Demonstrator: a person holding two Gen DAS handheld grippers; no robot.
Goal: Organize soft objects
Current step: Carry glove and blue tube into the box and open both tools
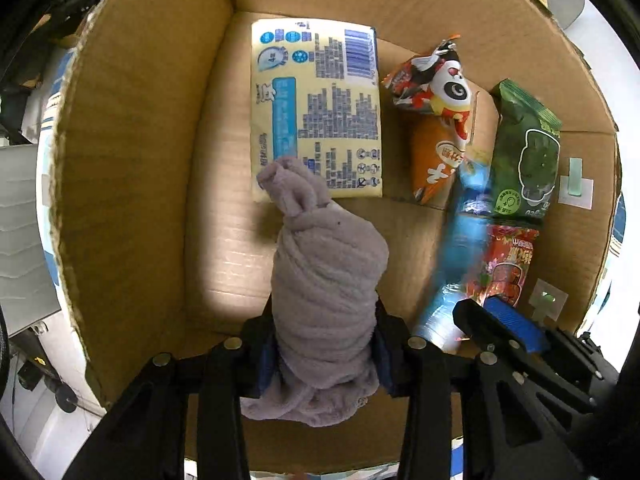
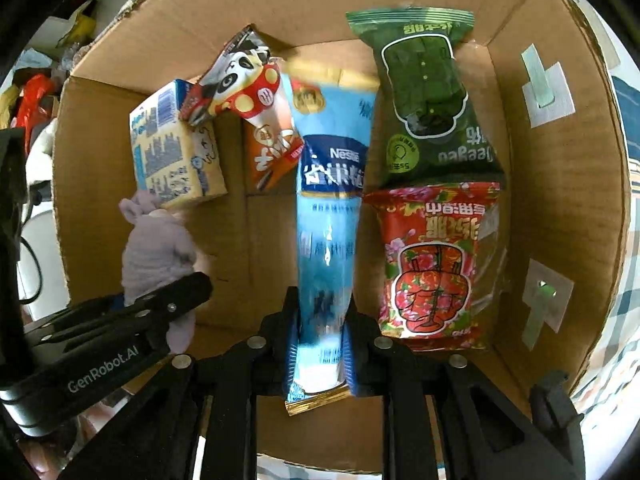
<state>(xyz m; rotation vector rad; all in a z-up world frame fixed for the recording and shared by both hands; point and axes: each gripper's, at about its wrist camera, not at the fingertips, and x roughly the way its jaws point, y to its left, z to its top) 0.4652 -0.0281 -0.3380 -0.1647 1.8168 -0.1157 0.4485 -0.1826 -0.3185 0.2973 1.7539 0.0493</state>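
Filling both views, an open cardboard box (image 1: 132, 184) holds every item. Largest among them, a pale yellow tissue pack (image 1: 316, 108) with blue print lies flat on the floor toward the box's far left corner. Next, a knotted grey-lilac towel bundle (image 1: 326, 280) hangs into the box between the blue pads of the left gripper (image 1: 326, 354), which press on its lower part; its knotted tip overlaps the near edge of the tissue pack in the left wrist view. A long light-blue Nestle pouch (image 2: 326, 216) is clamped near its gold-edged end by the right gripper (image 2: 320, 354), the pouch reaching toward the far wall. To its right, a green seaweed packet (image 2: 428, 92) lies against the far wall, with a red floral snack bag (image 2: 434, 264) just nearer, their ends touching. Between pouch and tissue pack, an orange panda-print snack bag (image 2: 260, 120) lies tilted, its top overlapping the tissue pack. Smallest, two pale tape patches (image 2: 546, 88) sit on the right wall.
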